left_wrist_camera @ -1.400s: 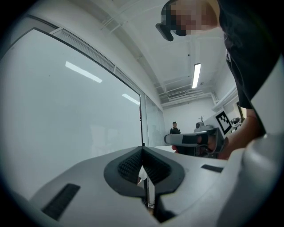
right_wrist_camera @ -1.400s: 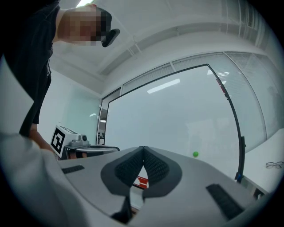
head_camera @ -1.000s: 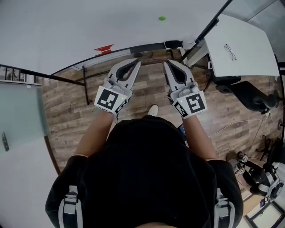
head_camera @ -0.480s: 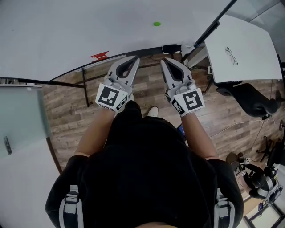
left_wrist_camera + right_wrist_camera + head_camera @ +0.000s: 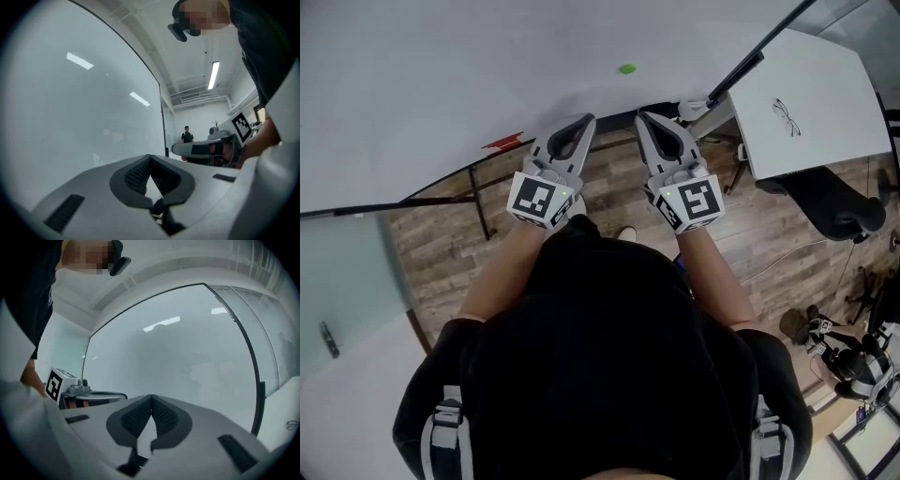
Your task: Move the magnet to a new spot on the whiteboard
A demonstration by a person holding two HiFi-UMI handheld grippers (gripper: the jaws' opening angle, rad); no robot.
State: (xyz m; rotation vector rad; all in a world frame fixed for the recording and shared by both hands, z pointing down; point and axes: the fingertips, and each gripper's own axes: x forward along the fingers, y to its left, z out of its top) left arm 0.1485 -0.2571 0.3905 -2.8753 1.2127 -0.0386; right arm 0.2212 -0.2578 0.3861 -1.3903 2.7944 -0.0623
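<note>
Our left gripper (image 5: pixel 579 122) and right gripper (image 5: pixel 647 120) point at the whiteboard (image 5: pixel 441 75), each with jaws closed tip to tip on nothing. The green magnet (image 5: pixel 626 68) sits on the whiteboard, above the right gripper's tip and apart from it. We judge the reach is in hand: open the right jaws before arriving, straddle the magnet squarely, then close firmly so it doesn't skid.

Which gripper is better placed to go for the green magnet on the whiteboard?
Right, probably. In the head view the right gripper has its tip nearer the green magnet than the left gripper. Both are shut and empty, so either must open first.
</note>
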